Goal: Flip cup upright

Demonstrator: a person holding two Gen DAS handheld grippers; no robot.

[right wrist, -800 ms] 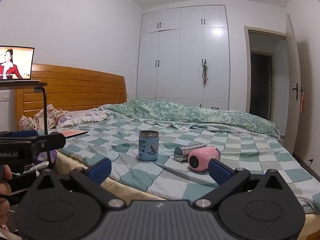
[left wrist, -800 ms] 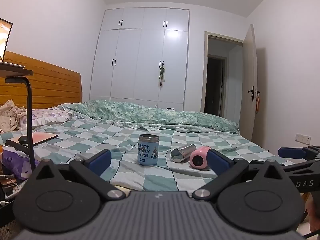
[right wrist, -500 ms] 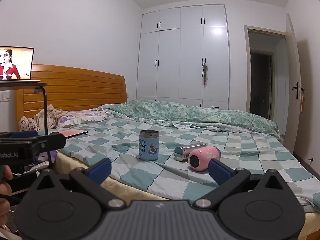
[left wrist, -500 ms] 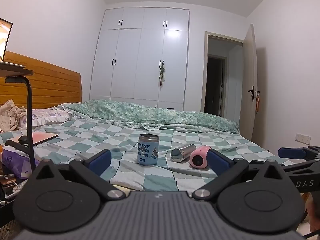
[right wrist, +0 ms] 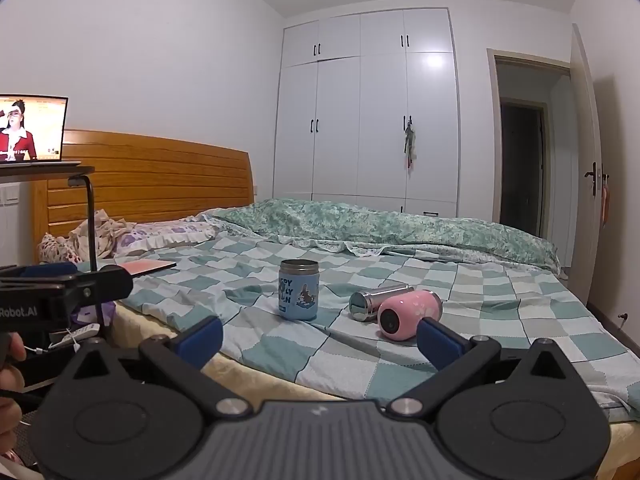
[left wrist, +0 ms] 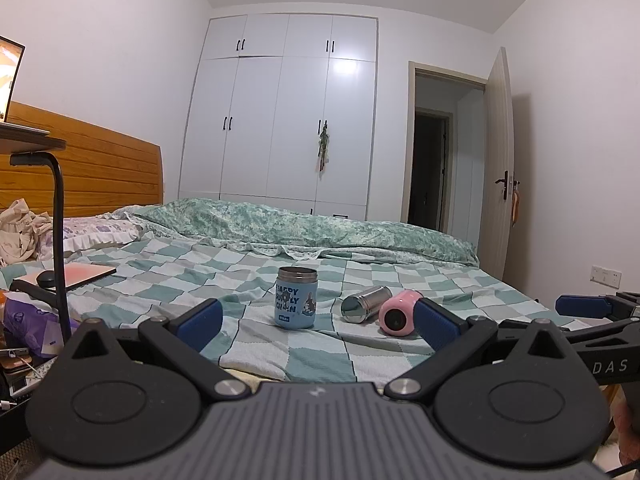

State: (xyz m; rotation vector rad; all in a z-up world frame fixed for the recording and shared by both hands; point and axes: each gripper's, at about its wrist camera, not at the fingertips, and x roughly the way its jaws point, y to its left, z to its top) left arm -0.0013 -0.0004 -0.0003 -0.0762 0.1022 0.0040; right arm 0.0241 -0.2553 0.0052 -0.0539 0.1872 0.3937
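Left gripper: fingers spread wide, nothing between the blue pads; it is held off the near edge of the bed, clear of every object. Right gripper: likewise released, pads well apart and empty; it also sits short of the near edge, to the right of the left gripper, whose body shows at the left border of the right wrist view.

On the checked bedsheet, near the near edge, three containers form a short row. The blue cup stands upright at the left of the row, long axis vertical, steel rim on top, printed side facing the cameras. The steel cup lies on its side just right of it; long axis roughly horizontal, running away from the cameras and slightly rightward, one round end facing the near edge; which end that is cannot be told. The pink cup lies on its side just beside the steel cup, on its right; long axis roughly parallel to the steel cup's, a round end with a dark centre facing the cameras; whether the two touch cannot be told.

Toward the left edge of the bed: a flat pink item; beyond the row, a rumpled green quilt along the far edge; behind it, a white wardrobe.
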